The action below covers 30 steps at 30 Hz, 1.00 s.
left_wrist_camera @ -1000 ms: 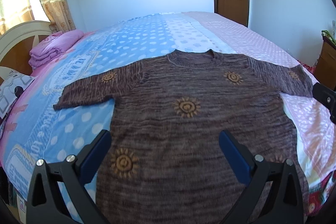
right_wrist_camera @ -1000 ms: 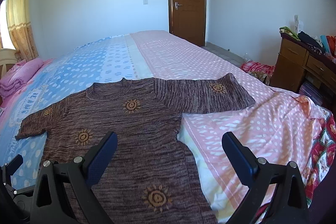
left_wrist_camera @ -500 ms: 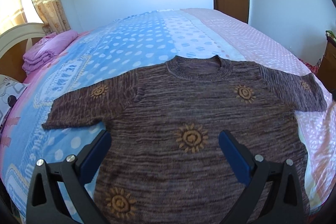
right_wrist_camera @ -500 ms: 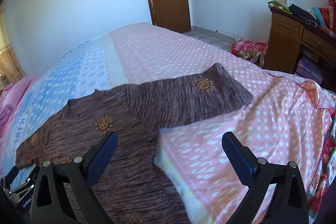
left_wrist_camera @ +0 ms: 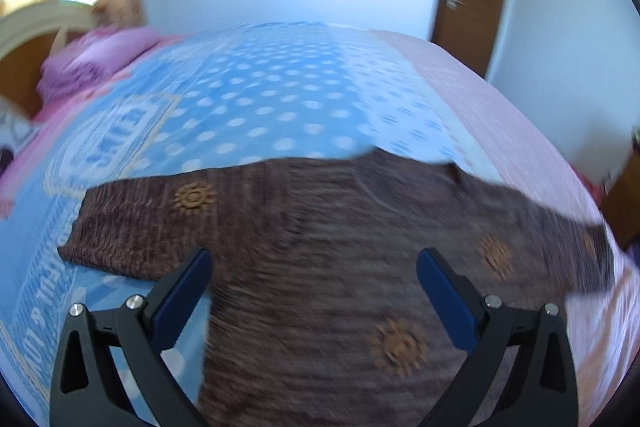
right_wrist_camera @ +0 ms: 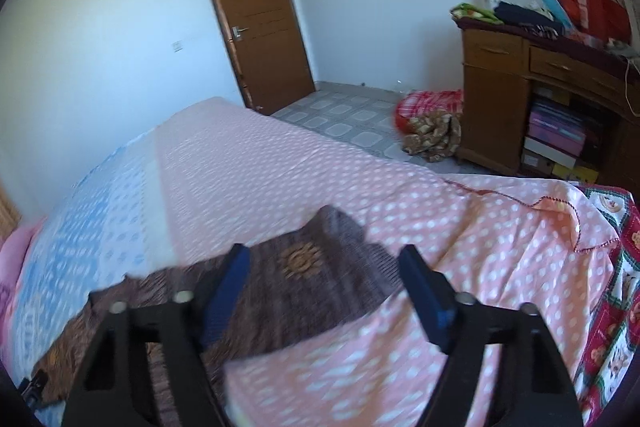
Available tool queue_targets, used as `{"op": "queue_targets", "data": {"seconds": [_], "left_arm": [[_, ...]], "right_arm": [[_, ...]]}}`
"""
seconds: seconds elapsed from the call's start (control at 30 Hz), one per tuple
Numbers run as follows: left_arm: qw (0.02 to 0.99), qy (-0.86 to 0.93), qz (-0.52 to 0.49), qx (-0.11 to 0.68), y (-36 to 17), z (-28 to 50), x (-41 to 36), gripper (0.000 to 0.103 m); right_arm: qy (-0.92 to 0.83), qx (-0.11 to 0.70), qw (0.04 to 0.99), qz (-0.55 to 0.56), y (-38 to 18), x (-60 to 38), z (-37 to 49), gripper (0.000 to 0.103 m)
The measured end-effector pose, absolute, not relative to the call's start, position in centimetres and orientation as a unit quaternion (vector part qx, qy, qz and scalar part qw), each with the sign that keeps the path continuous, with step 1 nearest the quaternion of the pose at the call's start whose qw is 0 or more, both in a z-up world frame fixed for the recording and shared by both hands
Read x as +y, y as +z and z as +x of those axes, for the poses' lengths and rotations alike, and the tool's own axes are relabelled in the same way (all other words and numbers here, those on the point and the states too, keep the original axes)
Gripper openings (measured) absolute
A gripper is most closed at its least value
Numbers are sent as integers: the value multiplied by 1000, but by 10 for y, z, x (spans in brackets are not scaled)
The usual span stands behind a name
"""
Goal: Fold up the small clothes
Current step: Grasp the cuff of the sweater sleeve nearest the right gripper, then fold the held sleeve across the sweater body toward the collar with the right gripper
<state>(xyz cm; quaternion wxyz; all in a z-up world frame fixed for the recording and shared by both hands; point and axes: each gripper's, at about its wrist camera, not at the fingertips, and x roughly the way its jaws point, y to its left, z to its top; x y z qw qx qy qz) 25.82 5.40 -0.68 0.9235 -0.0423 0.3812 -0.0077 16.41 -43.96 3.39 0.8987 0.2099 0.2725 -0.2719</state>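
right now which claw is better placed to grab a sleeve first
Right. The right claw frames the sweater's right sleeve, jaws just narrowing. The left claw faces the body, left sleeve off-centre.

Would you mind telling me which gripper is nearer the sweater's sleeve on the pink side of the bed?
Right. The right gripper frames that sleeve; the left gripper hangs over the sweater's body.

from the left wrist we look forward and down between its fingers (left_wrist_camera: 188, 291), close over the brown sweater (left_wrist_camera: 320, 287) on the bed (left_wrist_camera: 280, 99), facing the far wall; from the right wrist we look down past its fingers (right_wrist_camera: 424, 291) at one sleeve (right_wrist_camera: 304, 267), toward the door (right_wrist_camera: 260, 19); both views share sweater, bed and door
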Motion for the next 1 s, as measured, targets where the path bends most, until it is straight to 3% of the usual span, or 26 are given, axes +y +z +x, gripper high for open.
{"op": "queue_targets", "data": {"seconds": [0.23, 0.3, 0.37, 0.57, 1.0], "left_arm": [[914, 31, -50, 402, -53, 285, 67, 103], [909, 25, -48, 414, -67, 290, 63, 103], [905, 25, -38, 422, -80, 296, 57, 103], [901, 25, -10, 433, -99, 302, 44, 103], [906, 25, 35, 421, -100, 301, 28, 103]], "right_arm": [[-254, 319, 866, 288, -11, -514, 198, 58], [-253, 357, 852, 287, -30, -523, 210, 44], [-248, 391, 831, 309, -54, -532, 217, 38], [-270, 410, 814, 312, -85, -539, 223, 38], [-266, 429, 826, 250, -85, -532, 231, 41]]}}
